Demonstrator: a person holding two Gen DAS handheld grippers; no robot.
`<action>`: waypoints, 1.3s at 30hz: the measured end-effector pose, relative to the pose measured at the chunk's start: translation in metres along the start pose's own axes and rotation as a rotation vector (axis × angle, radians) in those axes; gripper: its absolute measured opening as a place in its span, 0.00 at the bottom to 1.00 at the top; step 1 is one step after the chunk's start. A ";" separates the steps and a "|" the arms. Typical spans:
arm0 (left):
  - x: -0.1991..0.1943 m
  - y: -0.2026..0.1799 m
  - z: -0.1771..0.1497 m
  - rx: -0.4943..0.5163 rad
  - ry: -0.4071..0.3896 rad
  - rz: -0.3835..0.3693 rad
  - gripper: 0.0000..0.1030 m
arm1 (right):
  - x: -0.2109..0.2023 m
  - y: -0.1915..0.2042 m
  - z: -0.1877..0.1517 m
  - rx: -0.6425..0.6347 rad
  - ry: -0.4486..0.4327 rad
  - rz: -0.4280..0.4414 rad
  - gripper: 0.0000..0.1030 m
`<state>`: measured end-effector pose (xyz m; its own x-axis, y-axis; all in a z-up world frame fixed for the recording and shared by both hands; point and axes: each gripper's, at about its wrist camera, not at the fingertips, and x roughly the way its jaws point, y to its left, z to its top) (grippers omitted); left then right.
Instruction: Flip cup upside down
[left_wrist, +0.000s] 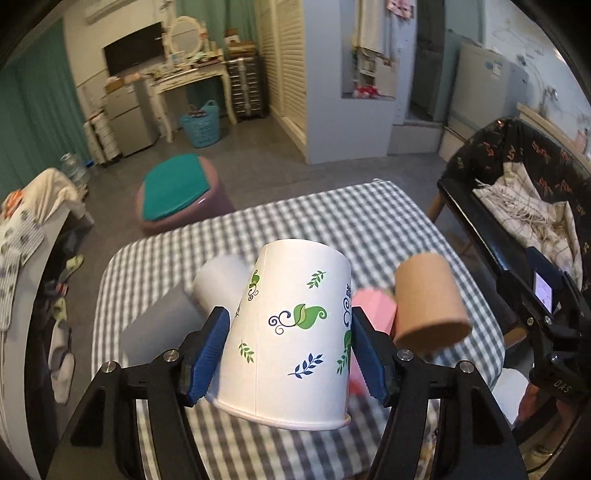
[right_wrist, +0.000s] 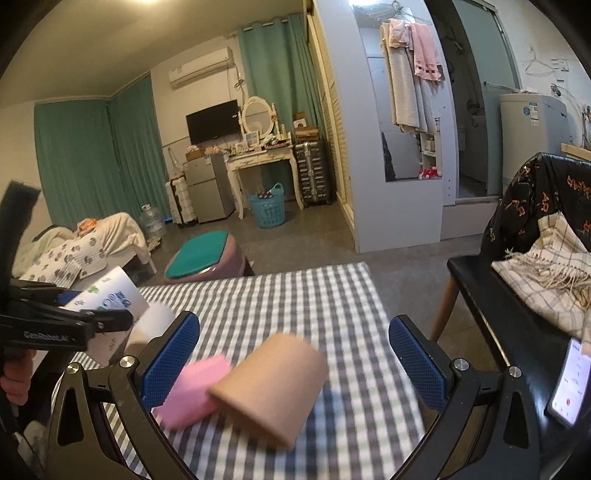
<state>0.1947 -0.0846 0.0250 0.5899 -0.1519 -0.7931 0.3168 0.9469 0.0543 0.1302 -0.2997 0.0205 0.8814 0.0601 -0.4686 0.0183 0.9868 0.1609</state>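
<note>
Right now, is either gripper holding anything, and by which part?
The left gripper holds the leaf-printed white paper cup by its side wall, a pad on each side, rim end lowest. The right gripper is open, holding nothing.

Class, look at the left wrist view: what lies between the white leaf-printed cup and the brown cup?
A pink cup lies between the white leaf-printed cup and the brown cup. The left wrist view shows it partly hidden behind the left gripper.

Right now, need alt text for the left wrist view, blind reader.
The left tool grips a white paper cup with leaf prints upside down, rim lowest, above a grey checked tablecloth. Behind it are a grey cup, a white cup, a pink cup and a brown cup.
</note>
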 end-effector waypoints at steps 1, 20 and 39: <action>-0.003 0.002 -0.007 -0.018 0.002 -0.004 0.65 | -0.006 0.005 -0.006 -0.006 0.008 0.004 1.00; 0.050 0.027 -0.092 -0.237 0.119 -0.046 0.65 | -0.017 0.072 -0.050 -0.130 0.094 0.002 1.00; 0.066 0.034 -0.102 -0.230 0.154 0.024 0.82 | 0.009 0.083 -0.050 -0.155 0.146 -0.016 1.00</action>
<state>0.1687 -0.0333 -0.0869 0.4700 -0.1001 -0.8770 0.1161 0.9919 -0.0509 0.1164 -0.2093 -0.0137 0.8034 0.0545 -0.5930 -0.0515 0.9984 0.0221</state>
